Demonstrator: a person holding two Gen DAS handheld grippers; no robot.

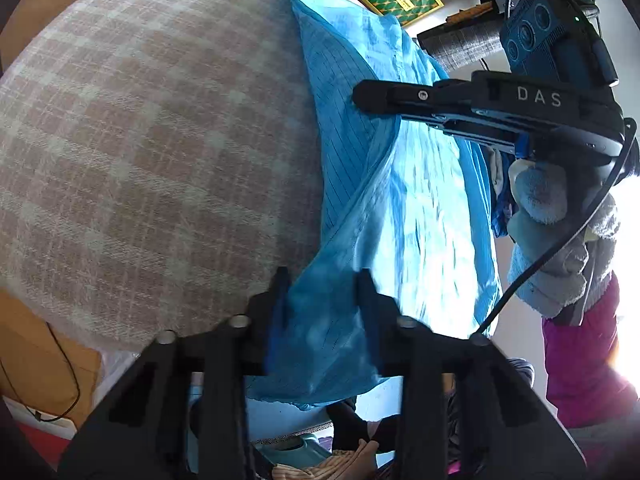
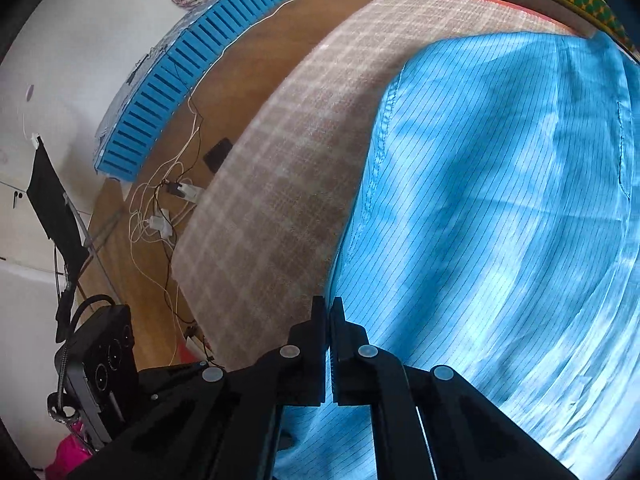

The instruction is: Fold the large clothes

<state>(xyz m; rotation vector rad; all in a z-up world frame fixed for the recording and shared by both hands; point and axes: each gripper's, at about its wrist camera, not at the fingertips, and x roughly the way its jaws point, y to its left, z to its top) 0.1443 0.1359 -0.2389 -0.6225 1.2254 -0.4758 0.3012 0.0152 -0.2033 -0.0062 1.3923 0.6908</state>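
Blue garment [image 1: 400, 184] fills the left hand-held gripper [image 1: 322, 276], its fingers slightly apart around a bunched corner. Right hand-held gripper [image 2: 329, 308] is clamped at the garment's edge on the checked bed [image 1: 140, 152].

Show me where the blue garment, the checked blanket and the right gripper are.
blue garment [image 2: 500, 200], right wrist view, striped middle panel.
checked blanket [image 1: 140, 160], left wrist view, bare centre.
right gripper [image 2: 329, 308], right wrist view, between its fingertips.
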